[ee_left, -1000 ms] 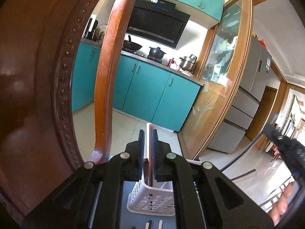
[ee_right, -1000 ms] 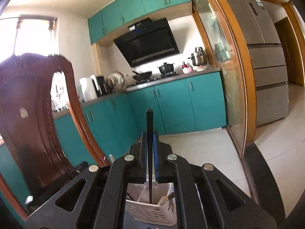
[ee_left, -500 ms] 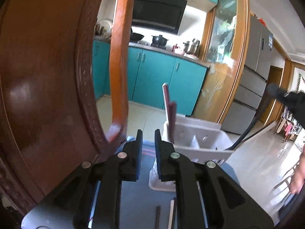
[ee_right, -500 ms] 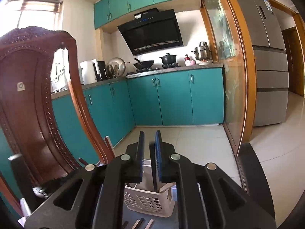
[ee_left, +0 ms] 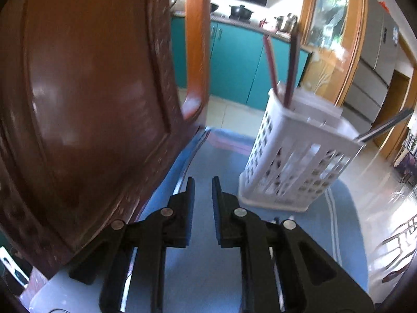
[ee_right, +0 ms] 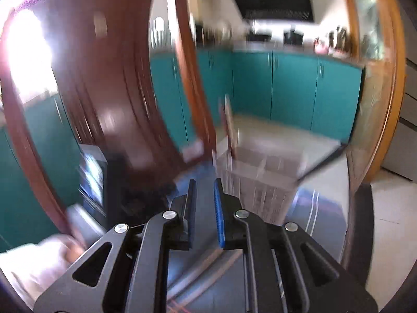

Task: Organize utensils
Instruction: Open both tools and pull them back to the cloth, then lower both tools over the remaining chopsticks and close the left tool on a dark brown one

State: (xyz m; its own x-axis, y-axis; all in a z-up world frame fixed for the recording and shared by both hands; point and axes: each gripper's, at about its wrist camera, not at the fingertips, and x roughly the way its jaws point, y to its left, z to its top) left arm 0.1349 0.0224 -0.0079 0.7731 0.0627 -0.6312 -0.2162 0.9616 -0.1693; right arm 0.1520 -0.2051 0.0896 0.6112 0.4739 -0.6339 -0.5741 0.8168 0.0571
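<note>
A white slotted utensil basket (ee_left: 299,156) stands on the blue mat (ee_left: 208,161), ahead and right of my left gripper (ee_left: 203,182). Two reddish chopsticks (ee_left: 271,65) stand in its far compartment, and a dark chopstick (ee_left: 388,127) leans out over its right rim. The left jaws are opening with nothing between them. The right wrist view is blurred. In it, my right gripper (ee_right: 204,182) shows a narrow empty gap, and the basket (ee_right: 260,172) is just beyond its right finger. Thin blurred sticks (ee_right: 195,268) lie on the mat under it.
A carved brown wooden chair back (ee_left: 91,104) rises close on the left of both grippers. The table edge lies behind the basket, with tiled floor and teal cabinets (ee_left: 234,65) beyond. A dark device (ee_right: 93,177) and a blurred hand (ee_right: 52,255) sit at the right view's lower left.
The left gripper let go of a reddish chopstick and the right of a dark one; both now stand in the basket. Both grippers sank, tilted down toward the mat, and their jaws parted.
</note>
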